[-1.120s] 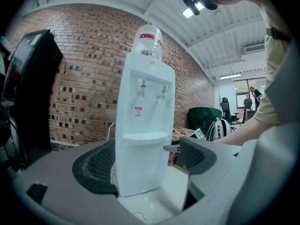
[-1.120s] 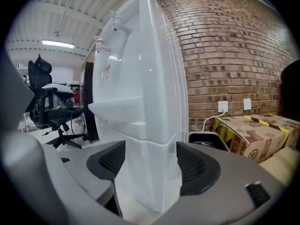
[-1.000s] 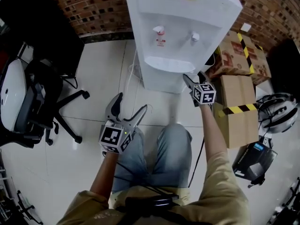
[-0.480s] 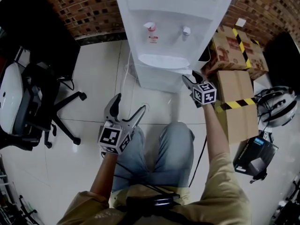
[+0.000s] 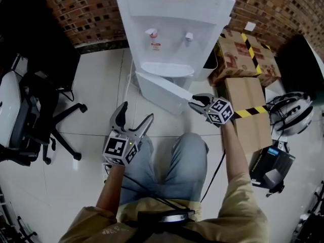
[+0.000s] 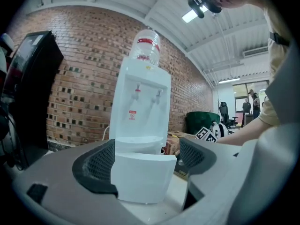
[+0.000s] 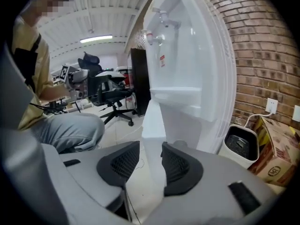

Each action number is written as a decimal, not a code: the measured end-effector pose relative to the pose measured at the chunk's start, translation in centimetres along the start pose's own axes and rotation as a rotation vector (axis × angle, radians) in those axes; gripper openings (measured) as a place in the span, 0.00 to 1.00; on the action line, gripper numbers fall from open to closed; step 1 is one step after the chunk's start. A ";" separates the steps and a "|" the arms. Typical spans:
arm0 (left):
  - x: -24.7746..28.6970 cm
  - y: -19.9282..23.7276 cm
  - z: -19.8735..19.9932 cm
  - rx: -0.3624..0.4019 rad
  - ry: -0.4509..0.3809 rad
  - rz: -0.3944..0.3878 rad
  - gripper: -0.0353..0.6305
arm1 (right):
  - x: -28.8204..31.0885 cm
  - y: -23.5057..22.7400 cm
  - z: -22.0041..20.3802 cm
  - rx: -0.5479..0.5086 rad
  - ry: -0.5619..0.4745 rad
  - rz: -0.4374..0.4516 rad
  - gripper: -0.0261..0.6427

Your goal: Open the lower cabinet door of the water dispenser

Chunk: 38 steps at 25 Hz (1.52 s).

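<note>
- The right hand-held gripper [image 5: 195, 101] was closing on the free edge of the lower cabinet door [image 5: 159, 87], probably for leverage.
- The left hand-held gripper [image 5: 136, 111] hung wide open, empty.

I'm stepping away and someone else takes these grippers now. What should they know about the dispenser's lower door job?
Left gripper: open, empty, hovering over the left thigh.
Right gripper: jaws closing on the free edge of the lower cabinet door, which sits between them.
Water dispenser stands ahead against the brick wall.
Done: door swung partly open.
Left: probably pull it wider, then release.
</note>
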State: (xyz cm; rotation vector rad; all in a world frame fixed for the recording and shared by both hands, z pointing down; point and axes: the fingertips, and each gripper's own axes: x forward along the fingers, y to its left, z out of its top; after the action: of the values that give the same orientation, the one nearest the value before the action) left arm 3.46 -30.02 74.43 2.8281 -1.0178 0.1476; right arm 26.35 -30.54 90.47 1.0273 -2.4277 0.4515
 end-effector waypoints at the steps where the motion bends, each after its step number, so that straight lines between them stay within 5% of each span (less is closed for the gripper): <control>1: 0.0 0.1 -0.1 -0.007 0.001 0.003 0.68 | 0.1 0.7 -0.1 -0.016 0.010 0.020 0.28; 14: -4.1 4.0 -1.1 -0.026 0.013 0.121 0.68 | 5.6 14.2 3.6 -0.252 0.052 0.355 0.24; 19: -6.7 6.4 -0.9 -0.040 0.009 0.200 0.68 | 9.7 19.8 6.3 -0.254 -0.007 0.456 0.22; 27: -10.7 8.7 0.0 -0.037 -0.014 0.306 0.68 | 16.8 24.4 9.9 -0.236 -0.090 0.466 0.21; 38: -12.3 8.7 1.1 0.005 0.000 0.316 0.68 | 25.4 26.3 15.5 0.001 -0.177 0.424 0.19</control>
State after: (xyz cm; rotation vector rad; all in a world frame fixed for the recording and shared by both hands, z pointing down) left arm -11.54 -29.14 72.42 2.6505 -1.4592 0.1803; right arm -13.04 -35.01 87.92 0.5648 -2.8122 0.5165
